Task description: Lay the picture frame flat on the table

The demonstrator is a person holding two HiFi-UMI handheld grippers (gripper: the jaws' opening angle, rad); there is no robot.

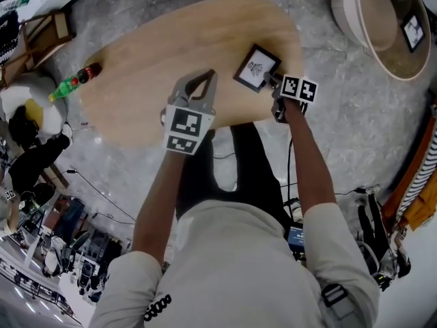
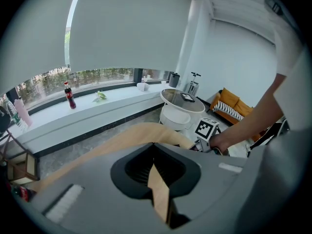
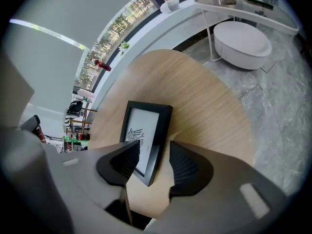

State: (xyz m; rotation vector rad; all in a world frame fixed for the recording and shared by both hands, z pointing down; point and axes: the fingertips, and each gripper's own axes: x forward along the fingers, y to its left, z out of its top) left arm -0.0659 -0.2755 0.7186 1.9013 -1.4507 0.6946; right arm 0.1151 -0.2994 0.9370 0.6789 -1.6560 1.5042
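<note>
Two grippers over a round wooden worktop [image 1: 157,67] in the head view. The picture frame [image 1: 257,68] sits near the worktop's 4 o'clock edge and looks to be lying flat already, picture side up. The right gripper [image 1: 278,96] is just at its 5 o'clock corner, and the left gripper [image 1: 199,82] hovers over the near edge. A bottle [image 1: 75,80] lies way off at 9 o'clock.

Left gripper view: fingers clenched together on nothing, just a strip of wood showing through the gap behind them.

Right gripper view: fingers spread wide, with the frame's near corner between them. The 3 o'clock finger shows clear daylight beside the frame, so I'd call it released rather than gripped.

Handling-wise I'd guess it's light and stiff, with a thin black border around a glazed front. That makes it fragile and a bit slick. If it needs nudging, pinch the border at a corner or edge, never the glass.
</note>
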